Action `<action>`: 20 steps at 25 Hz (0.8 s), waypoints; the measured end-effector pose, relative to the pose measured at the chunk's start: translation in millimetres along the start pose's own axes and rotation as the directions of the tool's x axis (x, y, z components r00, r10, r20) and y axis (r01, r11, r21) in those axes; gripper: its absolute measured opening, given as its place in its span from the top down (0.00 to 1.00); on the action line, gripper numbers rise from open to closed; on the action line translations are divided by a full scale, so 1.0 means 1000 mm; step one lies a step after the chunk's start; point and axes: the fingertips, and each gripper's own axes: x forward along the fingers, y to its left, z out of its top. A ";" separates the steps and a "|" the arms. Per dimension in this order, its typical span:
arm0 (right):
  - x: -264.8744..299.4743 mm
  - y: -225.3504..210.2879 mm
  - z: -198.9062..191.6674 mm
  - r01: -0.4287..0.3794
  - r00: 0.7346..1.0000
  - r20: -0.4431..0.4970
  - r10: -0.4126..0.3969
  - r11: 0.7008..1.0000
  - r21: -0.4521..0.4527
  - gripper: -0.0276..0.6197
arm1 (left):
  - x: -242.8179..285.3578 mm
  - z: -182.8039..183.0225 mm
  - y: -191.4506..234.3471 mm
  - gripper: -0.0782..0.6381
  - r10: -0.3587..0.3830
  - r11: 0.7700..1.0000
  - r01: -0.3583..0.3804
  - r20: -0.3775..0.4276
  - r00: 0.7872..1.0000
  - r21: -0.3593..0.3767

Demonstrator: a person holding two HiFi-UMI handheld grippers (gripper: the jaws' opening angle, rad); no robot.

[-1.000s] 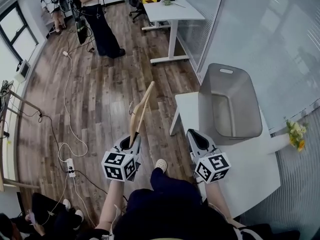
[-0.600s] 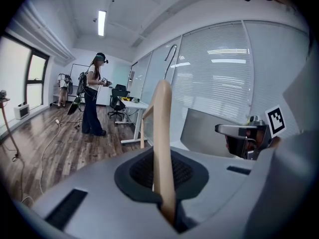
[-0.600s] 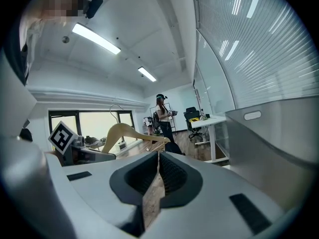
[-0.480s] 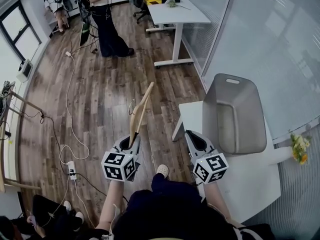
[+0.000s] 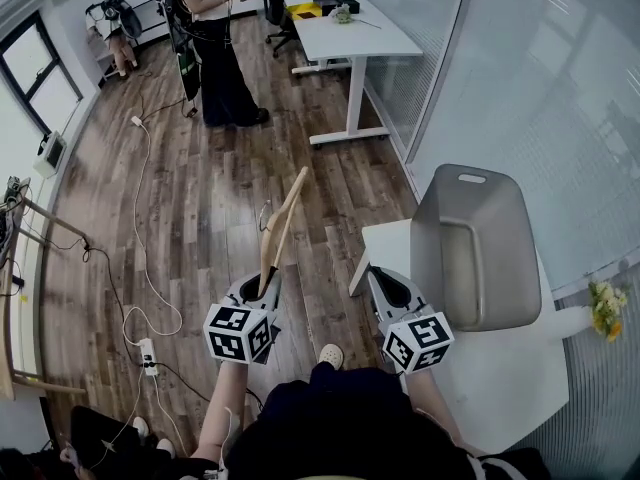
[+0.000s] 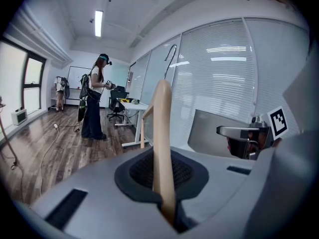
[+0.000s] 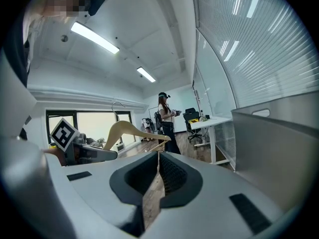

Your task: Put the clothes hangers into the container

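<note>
Both grippers have closed in on the table (image 5: 500, 378). Left gripper (image 5: 260, 288) is clamped on the wooden hanger (image 5: 282, 223), which sticks out over the floor. Right gripper (image 5: 392, 290) is pinched shut, empty. Container (image 5: 500, 268) sits near, to the right; the hanger is not in yet.

**Colours around the jaws**

The pale beige wooden clothes hanger (image 6: 163, 148) between the left gripper's (image 5: 262, 287) jaws stands out against black ribbed pads and a matt grey shell. Both grippers carry cubes patterned with black-and-white squares. Beside the right gripper's (image 5: 391, 288) jaws, the plain grey plastic container (image 5: 478, 258) sits on a white table (image 5: 500, 378). Ahead of the jaws lies brown wood-plank floor (image 5: 200, 218).
</note>
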 end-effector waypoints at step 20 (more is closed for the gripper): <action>0.030 -0.031 0.013 0.106 0.994 0.035 -0.108 0.994 0.035 0.91 | 0.049 0.022 0.023 0.86 -0.095 0.995 0.096 -0.027 0.995 0.032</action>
